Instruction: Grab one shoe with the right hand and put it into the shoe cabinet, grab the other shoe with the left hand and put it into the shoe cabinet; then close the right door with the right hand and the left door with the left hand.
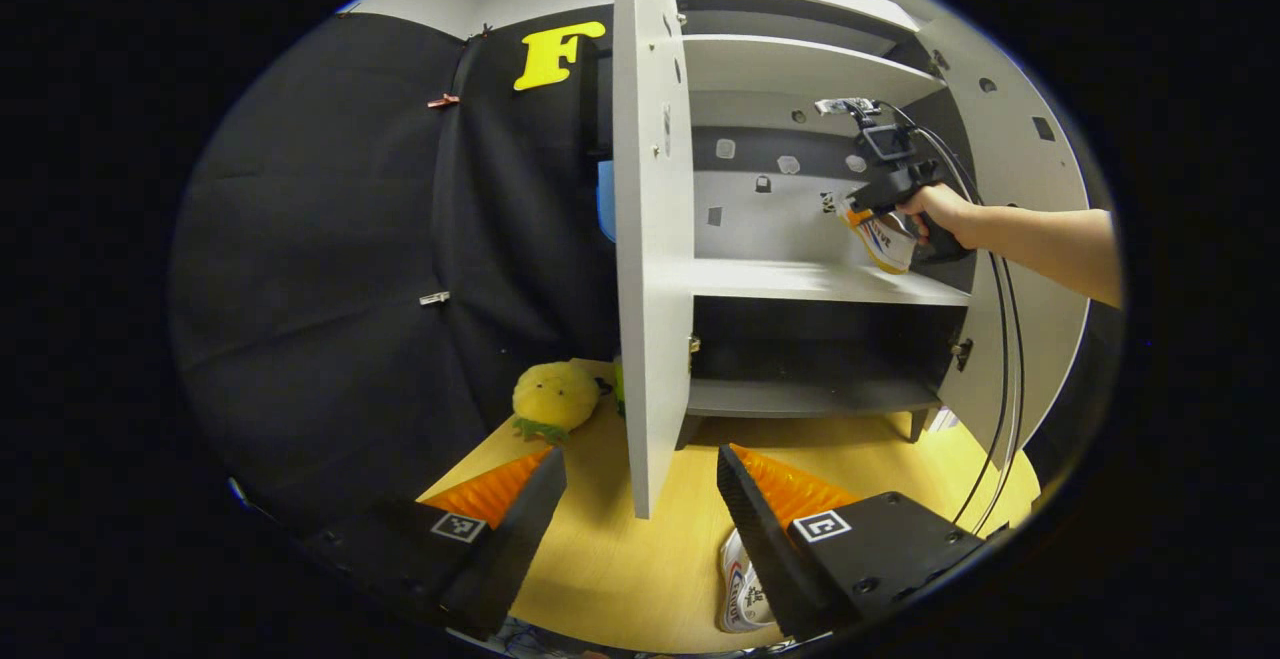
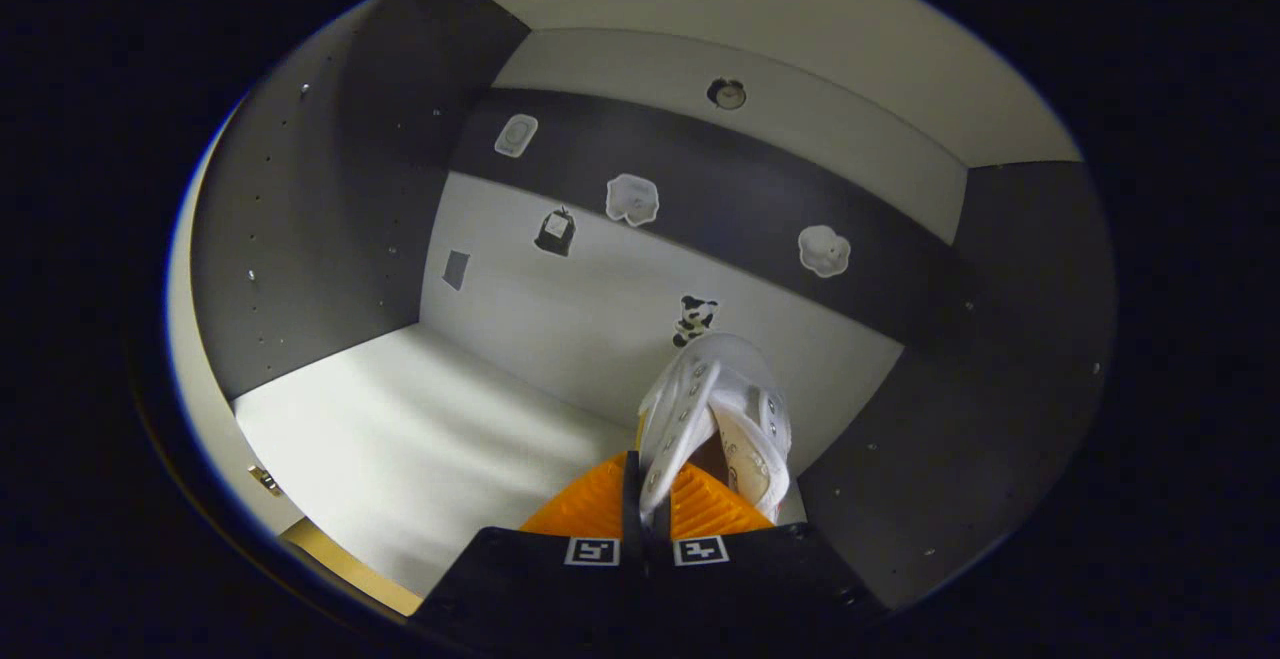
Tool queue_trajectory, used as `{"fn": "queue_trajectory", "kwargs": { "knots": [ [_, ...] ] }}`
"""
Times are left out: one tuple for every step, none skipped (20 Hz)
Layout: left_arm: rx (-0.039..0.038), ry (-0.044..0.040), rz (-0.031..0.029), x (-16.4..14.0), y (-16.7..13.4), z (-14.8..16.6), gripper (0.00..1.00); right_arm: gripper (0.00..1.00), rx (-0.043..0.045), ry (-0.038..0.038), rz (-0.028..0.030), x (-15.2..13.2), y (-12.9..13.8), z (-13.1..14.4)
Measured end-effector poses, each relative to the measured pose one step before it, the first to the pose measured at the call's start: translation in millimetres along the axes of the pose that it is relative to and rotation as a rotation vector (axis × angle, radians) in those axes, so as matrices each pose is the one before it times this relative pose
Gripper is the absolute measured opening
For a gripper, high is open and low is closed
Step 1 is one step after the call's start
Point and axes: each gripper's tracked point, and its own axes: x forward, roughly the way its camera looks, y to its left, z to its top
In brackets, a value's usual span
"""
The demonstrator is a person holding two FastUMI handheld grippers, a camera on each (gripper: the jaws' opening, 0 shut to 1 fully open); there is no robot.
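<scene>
In the left gripper view the white shoe cabinet stands with both doors swung out, its left door edge-on in front of me. A person's hand holds my right gripper inside the middle compartment, shut on a white shoe hanging just above the shelf. In the right gripper view that shoe is pinched by its upper between the closed fingers, above the white shelf. My left gripper stands open low over the wooden floor, and the second white shoe lies by its right finger.
A yellow plush toy sits on the floor left of the left door. The right door stands out at the far right, with cables hanging in front of it. The cabinet also has a dark lower shelf.
</scene>
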Motion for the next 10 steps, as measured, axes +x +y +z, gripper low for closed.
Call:
{"fn": "queue_trajectory", "kwargs": {
  "knots": [
    [-0.01046,0.0046,0.01281,-0.08,1.2,-0.02,0.95,0.05,0.01117,0.02737,0.0116,4.92,2.72,-8.17],
    [-0.01137,0.00109,0.00886,-1.65,0.87,-0.78,0.95,0.05,0.01874,0.02943,0.01298,5.69,3.09,-8.14],
    [-0.00726,0.00118,0.00683,-1.0,0.25,0.23,0.95,0.05,0.03009,0.0097,0.00691,4.58,2.43,-0.51],
    [-0.00225,-0.00081,0.00511,-0.49,-0.04,-0.11,0.95,0.05,0.02984,0.01994,-0.00468,4.5,0.48,-2.26],
    [-0.0003,-0.00539,-0.00053,-1.3,-1.47,1.86,0.95,0.05,0.02714,0.02087,0.00317,-0.61,-0.22,-1.1],
    [0.00165,-0.00537,0.00048,-1.81,-0.44,1.35,0.95,0.05,0.02689,0.02048,0.008,0.79,1.5,-2.63],
    [0.00521,-0.00418,0.00249,-1.42,-0.64,1.21,0.95,0.05,0.03073,0.01936,0.00637,3.52,0.4,-2.75],
    [0.00809,-0.00552,0.00261,-2.05,-0.73,0.18,0.95,0.05,0.03338,0.01636,0.00215,1.32,1.96,-1.57],
    [0.00753,-0.00415,0.00254,-1.98,-0.63,1.35,0.95,0.05,0.03303,0.01435,-0.00228,6.5,2.84,-1.21],
    [0.00446,-0.00272,0.00335,-2.02,-0.8,-0.52,0.95,0.06,0.03086,0.01593,-0.00157,2.56,1.01,-1.89]
  ]
}}
